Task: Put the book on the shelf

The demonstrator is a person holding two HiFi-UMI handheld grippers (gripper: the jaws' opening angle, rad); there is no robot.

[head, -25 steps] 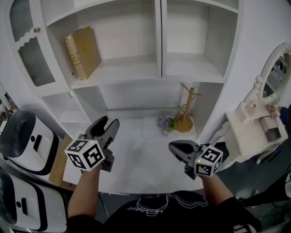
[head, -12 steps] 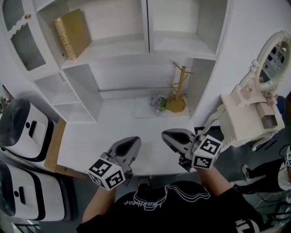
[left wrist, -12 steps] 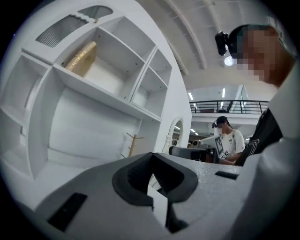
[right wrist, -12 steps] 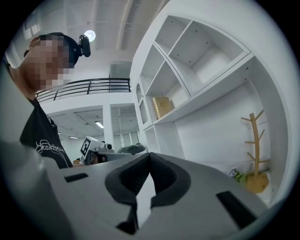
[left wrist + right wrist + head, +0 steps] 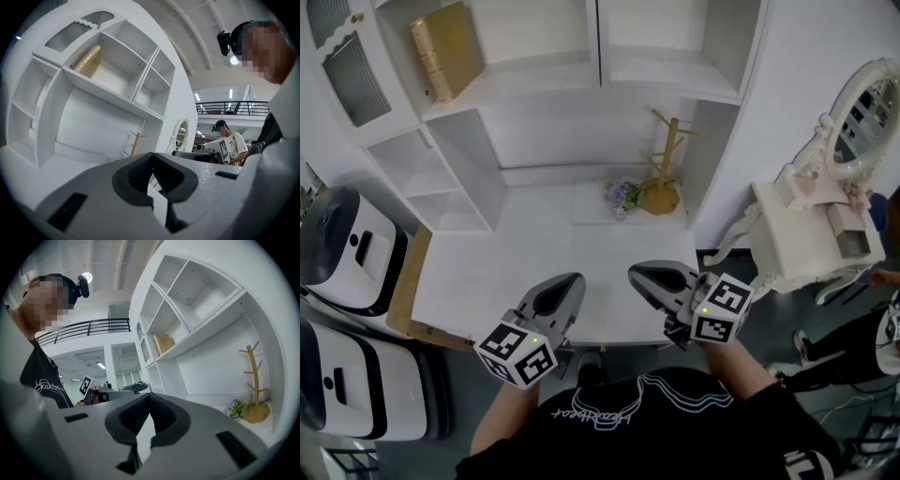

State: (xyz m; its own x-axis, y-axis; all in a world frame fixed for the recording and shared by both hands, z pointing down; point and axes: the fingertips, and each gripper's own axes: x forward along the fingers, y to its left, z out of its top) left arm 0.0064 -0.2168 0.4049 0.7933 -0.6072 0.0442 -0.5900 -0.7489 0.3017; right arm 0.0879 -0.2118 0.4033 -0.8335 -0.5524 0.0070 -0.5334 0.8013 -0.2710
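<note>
Both grippers have drawn back from the shelf (image 5: 546,77) toward the near edge of the bench (image 5: 525,253). The left gripper (image 5: 570,282) — wide apart a second ago — now has its fingers (image 5: 133,177) closed on nothing. Its own view shows the pads meeting at the tips, with only a pale sliver of background below them. The right gripper (image 5: 639,275) is the same: fingers (image 5: 165,420) together and empty. The book (image 5: 447,49) stands in the upper left compartment of the shelf, its foot on the board and its top leaning against that compartment's left wall, well apart from both grippers. Judging by that, the task looks done — the book is on the shelf and neither gripper holds or touches it. Nothing seems left except to stay clear of it. The book tilts rather than standing upright, but it looks settled against the wall. A wooden stand (image 5: 664,173) and some small flowers (image 5: 621,195) sit at the bench's far edge, below the shelf's right half, and look undisturbed.
</note>
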